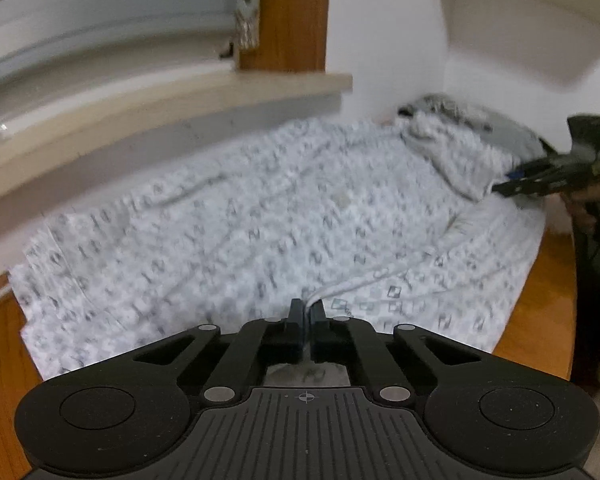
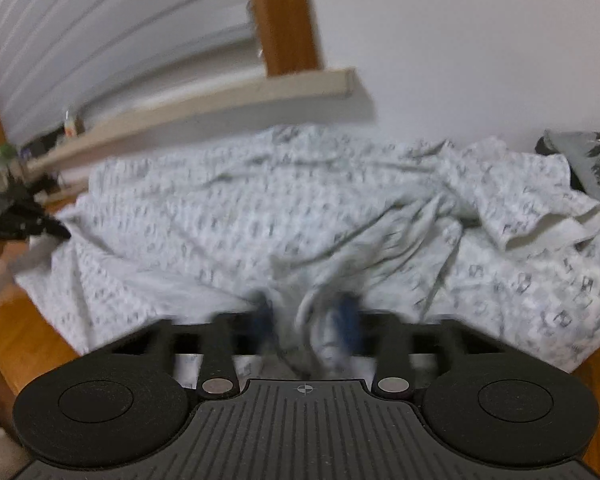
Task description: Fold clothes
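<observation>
A white patterned garment (image 1: 228, 232) is lying spread over a wooden table (image 1: 540, 320) below a window sill (image 1: 180, 100), its long axis running across the table between the two hands. The left gripper (image 1: 307, 312) is clenching a thin edge of the cloth at the near hem, jaws pressed together with only the fabric between them. The right gripper (image 2: 308, 316) is sitting at the other end, where the cloth is bunching into folds; its blue-tipped fingers (image 2: 346, 312) are blurring, but a gather of fabric is passing between them and they are looking closed onto it, so it is probably gripping the garment too. From the left wrist view the right gripper is showing at the far right edge, nipping a rumpled corner beside a grey garment (image 1: 496, 128) against the wall. Each hand is therefore holding its own end, and the cloth is stretching from one to the other along the near edge. The coming move is likely turning on lifting both ends together and carrying that near edge away toward the sill side, across the short axis; neither hand is nearer, since both are already on the cloth.
</observation>
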The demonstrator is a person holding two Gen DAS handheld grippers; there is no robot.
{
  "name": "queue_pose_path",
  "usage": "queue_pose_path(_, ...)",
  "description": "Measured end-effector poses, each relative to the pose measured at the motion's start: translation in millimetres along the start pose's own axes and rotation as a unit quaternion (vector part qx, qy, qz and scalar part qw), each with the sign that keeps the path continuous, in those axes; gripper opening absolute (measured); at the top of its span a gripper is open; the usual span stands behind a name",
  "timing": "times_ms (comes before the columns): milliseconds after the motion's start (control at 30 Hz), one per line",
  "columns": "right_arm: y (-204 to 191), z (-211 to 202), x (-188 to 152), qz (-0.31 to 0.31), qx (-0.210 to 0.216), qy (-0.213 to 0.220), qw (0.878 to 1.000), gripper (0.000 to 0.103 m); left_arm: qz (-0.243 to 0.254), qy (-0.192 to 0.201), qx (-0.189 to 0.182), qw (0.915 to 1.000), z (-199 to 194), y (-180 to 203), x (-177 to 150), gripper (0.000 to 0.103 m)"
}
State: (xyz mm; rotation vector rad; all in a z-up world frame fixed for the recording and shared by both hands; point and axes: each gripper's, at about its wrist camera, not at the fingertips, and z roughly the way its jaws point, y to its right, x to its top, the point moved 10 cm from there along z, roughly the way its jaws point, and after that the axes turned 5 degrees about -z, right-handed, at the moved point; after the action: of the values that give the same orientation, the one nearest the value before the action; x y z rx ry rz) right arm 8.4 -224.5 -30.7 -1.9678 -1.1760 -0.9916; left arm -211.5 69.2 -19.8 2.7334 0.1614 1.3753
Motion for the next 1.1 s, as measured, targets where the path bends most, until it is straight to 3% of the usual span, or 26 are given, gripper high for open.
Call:
queue_pose_path(133, 9, -16, 22, 0.019, -0.013, 0.069, 0.997, 0.008, -0.02, 0.032, -0.005, 0.9993, -11, -2, 17, 0.003)
queue_pose_path(233, 9, -8, 28, 0.004, -0.042, 0.071, 0.997, 0.01, -0.031, 0.004, 0.011, 0.9995, 6, -13, 17, 0.005)
queue_pose_path(333, 3, 7, 24, -0.029, -0.072, 0.04, 0.996, 0.035, -0.043, -0.02, 0.041, 0.998, 16, -29, 7, 0.017)
queue_pose_path(367, 0, 9, 21, -0.043, -0.078, 0.032, 0.996, 0.041, -0.051, -0.015, 0.049, 0.9974, 12, -35, 5, 0.019)
queue_pose_path(500, -9, -5, 14, -0.065, -0.09, 0.041, 0.993, 0.059, -0.072, -0.003, 0.094, 0.9929, -24, -68, -12, 0.047)
queue_pose_path(667, -21, -27, -3, -0.09, -0.111, 0.047, 0.989, 0.067, -0.099, -0.008, 0.137, 0.9855, -70, -86, -50, 0.047)
queue_pose_path(800, -15, -25, -16, -0.074, -0.118, 0.04, 0.989, 0.072, -0.13, -0.004, 0.131, 0.9828, -85, -78, -71, 0.047)
queue_pose_path(967, -10, -17, -24, -0.056, -0.118, 0.031, 0.991, 0.08, -0.13, 0.001, 0.141, 0.9815, -82, -67, -79, 0.046)
queue_pose_path(1067, -11, -10, -27, -0.066, -0.126, 0.023, 0.99, 0.083, -0.125, 0.002, 0.152, 0.9805, -86, -65, -80, 0.022)
queue_pose_path(1100, -11, -9, -28, -0.07, -0.128, 0.023, 0.989, 0.083, -0.121, 0.002, 0.158, 0.98, -88, -66, -81, 0.009)
